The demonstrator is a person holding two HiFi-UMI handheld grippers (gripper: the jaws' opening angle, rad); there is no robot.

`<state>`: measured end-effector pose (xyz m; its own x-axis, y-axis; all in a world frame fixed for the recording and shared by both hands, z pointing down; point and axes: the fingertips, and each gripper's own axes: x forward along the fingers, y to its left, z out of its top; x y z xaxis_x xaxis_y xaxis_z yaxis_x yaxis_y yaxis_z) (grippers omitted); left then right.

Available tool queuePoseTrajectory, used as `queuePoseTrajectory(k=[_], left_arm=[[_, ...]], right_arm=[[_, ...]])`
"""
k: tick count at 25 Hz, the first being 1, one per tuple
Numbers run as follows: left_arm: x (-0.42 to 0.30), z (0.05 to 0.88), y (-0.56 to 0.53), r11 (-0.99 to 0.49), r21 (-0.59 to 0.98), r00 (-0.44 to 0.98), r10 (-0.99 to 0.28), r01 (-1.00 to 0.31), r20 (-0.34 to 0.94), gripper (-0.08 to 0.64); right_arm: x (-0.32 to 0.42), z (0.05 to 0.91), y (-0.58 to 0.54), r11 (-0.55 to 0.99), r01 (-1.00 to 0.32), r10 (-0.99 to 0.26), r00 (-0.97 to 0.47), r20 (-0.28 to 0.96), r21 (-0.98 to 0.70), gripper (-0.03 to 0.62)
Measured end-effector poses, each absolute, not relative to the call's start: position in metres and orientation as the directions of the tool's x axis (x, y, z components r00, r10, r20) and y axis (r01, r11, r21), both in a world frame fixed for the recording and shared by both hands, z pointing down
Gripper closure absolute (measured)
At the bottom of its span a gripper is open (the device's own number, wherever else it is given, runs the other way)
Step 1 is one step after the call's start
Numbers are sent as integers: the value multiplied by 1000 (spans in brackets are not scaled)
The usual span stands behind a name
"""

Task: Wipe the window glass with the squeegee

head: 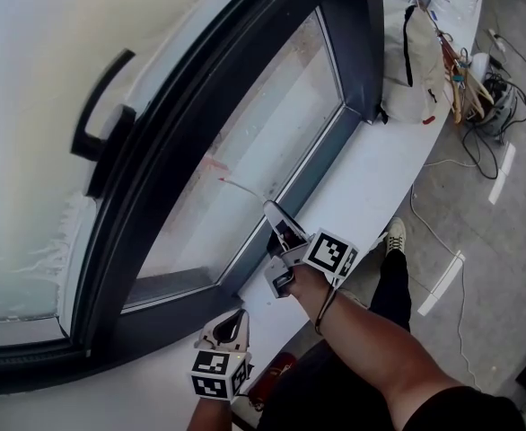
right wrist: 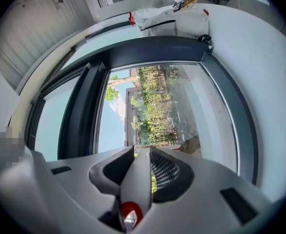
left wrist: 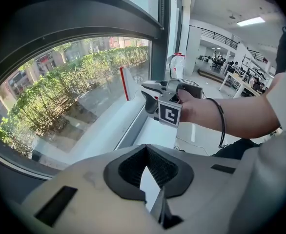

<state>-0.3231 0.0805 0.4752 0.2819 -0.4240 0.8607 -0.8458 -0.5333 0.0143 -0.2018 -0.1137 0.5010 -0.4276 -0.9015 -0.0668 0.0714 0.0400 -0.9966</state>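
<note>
1. Far left: the neighbouring sash with its dark handle (head: 101, 119) plays no part in the work at this moment.
2. Left gripper (head: 236, 320): it is low over the white sill (head: 371, 187), just beside the frame's bottom rail. Its tongs are clenched on nothing and it takes no part in the wipe.
3. Window glass (head: 272, 124): 1 pane in a dark frame. The head view shows a hazy film and faint streaks across most of it.
4. Squeegee (head: 238, 186): the blade appears set against the pane's lower half, near the bottom rail. The handle runs back to the right gripper.
5. Right gripper (head: 276, 215): the tongs are clamped on the squeegee's grey handle, as its own view confirms.
6. Assessment: wiping is in hand. No cleaned band can be told from the rest, so I judge most of the pane outstanding.
7. Far right: a white bag (head: 416, 57) sits on the sill, well apart from the work.
</note>
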Motion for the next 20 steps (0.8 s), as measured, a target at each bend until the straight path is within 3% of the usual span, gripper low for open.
queuePoseTrajectory(k=[20], left_arm=[[-321,479,83,-525,16,270,-412,-851,870,560]], right_arm=[[-232,506,-97,30,83,-864,-499,-67,-996,497]])
